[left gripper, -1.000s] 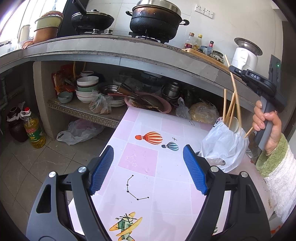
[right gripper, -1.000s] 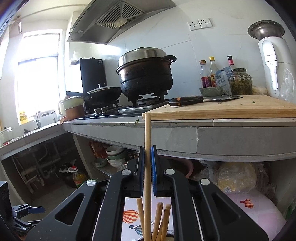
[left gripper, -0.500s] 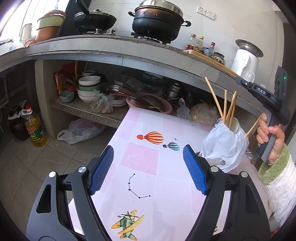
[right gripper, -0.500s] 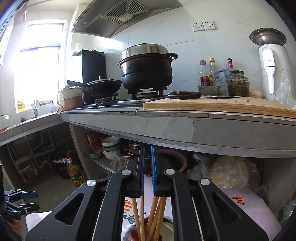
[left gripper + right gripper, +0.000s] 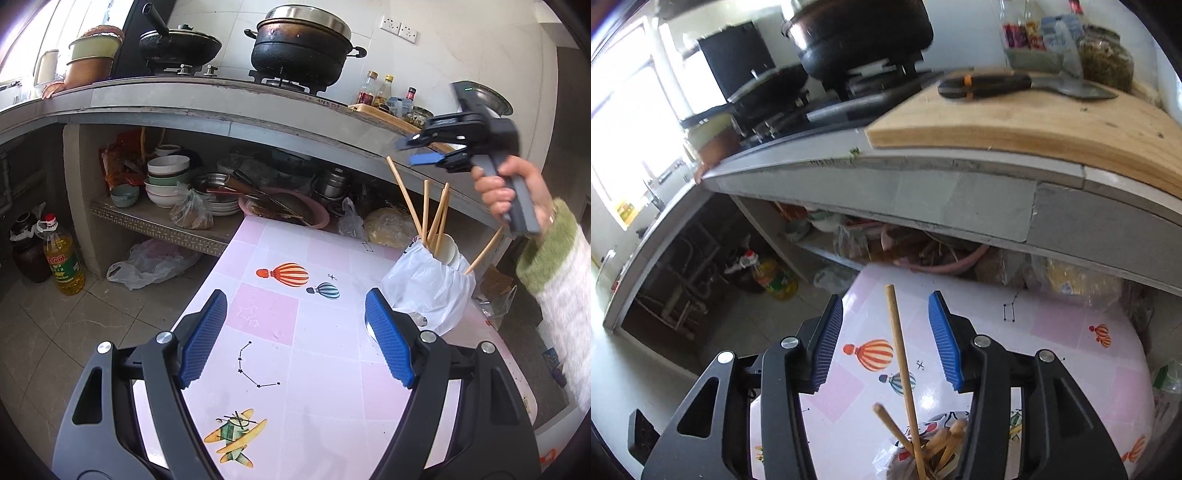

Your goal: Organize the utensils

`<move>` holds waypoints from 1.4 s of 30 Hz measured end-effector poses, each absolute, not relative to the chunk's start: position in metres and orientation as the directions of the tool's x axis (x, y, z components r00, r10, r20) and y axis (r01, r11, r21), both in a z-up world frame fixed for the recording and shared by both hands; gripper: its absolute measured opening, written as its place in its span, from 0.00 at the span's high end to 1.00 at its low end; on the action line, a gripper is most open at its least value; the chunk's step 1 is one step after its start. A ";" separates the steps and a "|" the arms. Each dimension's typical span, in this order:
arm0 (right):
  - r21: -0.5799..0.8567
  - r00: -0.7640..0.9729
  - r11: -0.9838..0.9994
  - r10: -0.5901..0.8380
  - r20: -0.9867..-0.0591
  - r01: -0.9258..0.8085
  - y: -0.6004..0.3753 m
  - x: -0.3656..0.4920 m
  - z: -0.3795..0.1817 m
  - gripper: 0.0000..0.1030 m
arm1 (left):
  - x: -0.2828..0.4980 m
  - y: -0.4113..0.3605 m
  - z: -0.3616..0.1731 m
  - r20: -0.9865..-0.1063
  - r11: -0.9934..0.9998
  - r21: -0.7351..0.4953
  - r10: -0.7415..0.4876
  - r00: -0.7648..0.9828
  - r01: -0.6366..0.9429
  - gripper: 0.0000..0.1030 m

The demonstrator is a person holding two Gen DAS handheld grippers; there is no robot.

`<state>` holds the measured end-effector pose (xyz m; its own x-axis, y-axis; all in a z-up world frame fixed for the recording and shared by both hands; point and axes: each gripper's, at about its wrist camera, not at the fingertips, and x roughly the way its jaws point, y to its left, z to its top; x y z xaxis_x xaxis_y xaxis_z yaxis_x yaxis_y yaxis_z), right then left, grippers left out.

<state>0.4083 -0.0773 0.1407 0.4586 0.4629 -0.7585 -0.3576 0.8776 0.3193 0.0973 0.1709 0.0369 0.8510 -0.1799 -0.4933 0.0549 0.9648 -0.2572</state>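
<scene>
On the pink patterned desk (image 5: 325, 354) I see the chopsticks (image 5: 424, 210) standing in a white cup (image 5: 448, 249) wrapped in a white plastic bag (image 5: 428, 291), near the desk's right edge in my left view. My right hand-held gripper (image 5: 886, 341) has just been opening its jaws; one chopstick (image 5: 901, 354) rises between the blue pads without touching either, its lower end down in the cup among the others. From my left view that gripper hangs above the cup, held by a hand (image 5: 513, 192) in a green and white sleeve (image 5: 554, 277). My left hand-held gripper (image 5: 295, 338) stands wide open over the bare desk, nothing between its pads, well left of the bag. Behind the desk runs a grey kitchen counter (image 5: 221, 114) with a black pot (image 5: 303, 44) on the stove.
</scene>
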 end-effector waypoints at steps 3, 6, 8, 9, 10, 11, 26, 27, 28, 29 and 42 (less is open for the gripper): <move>0.310 0.371 0.895 0.420 -0.828 -0.322 -0.066 0.438 0.120 0.54 | 0.095 0.174 0.039 -0.489 0.966 -0.256 -0.173 0.855 0.050 0.29; 0.245 0.356 0.918 0.352 -0.866 -0.311 -0.059 0.449 0.103 0.63 | 0.092 0.179 0.040 -0.487 0.964 -0.263 -0.171 0.856 0.043 0.29; 0.255 0.341 0.915 0.360 -0.868 -0.314 -0.059 0.452 0.096 0.90 | 0.090 0.181 0.041 -0.484 0.964 -0.264 -0.167 0.859 0.039 0.29; 0.259 0.347 0.911 0.367 -0.863 -0.320 -0.060 0.450 0.096 0.93 | 0.089 0.183 0.041 -0.481 0.963 -0.266 -0.167 0.861 0.039 0.29; 0.243 0.370 0.911 0.363 -0.855 -0.332 -0.061 0.445 0.099 0.94 | 0.087 0.183 0.042 -0.477 0.963 -0.267 -0.167 0.863 0.039 0.29; 0.224 0.401 0.910 0.361 -0.842 -0.350 -0.062 0.436 0.105 0.94 | 0.087 0.184 0.042 -0.476 0.962 -0.269 -0.167 0.863 0.038 0.29; 0.122 0.756 0.937 0.338 -0.561 -0.328 -0.141 0.273 0.175 0.94 | 0.078 0.165 0.048 -0.449 0.953 -0.284 -0.231 0.863 0.107 0.29; 0.122 0.761 0.937 0.338 -0.554 -0.328 -0.142 0.268 0.176 0.94 | 0.076 0.162 0.049 -0.447 0.953 -0.281 -0.232 0.864 0.110 0.29; 0.127 0.759 0.934 0.345 -0.552 -0.333 -0.144 0.266 0.177 0.94 | 0.074 0.160 0.050 -0.445 0.953 -0.281 -0.235 0.864 0.114 0.29; 0.135 0.758 0.934 0.347 -0.552 -0.330 -0.144 0.265 0.175 0.94 | 0.072 0.158 0.051 -0.442 0.952 -0.282 -0.238 0.865 0.118 0.29; 0.203 0.691 0.931 0.361 -0.626 -0.303 -0.142 0.272 0.114 0.94 | 0.060 0.144 0.059 -0.437 0.953 -0.268 -0.253 0.863 0.144 0.28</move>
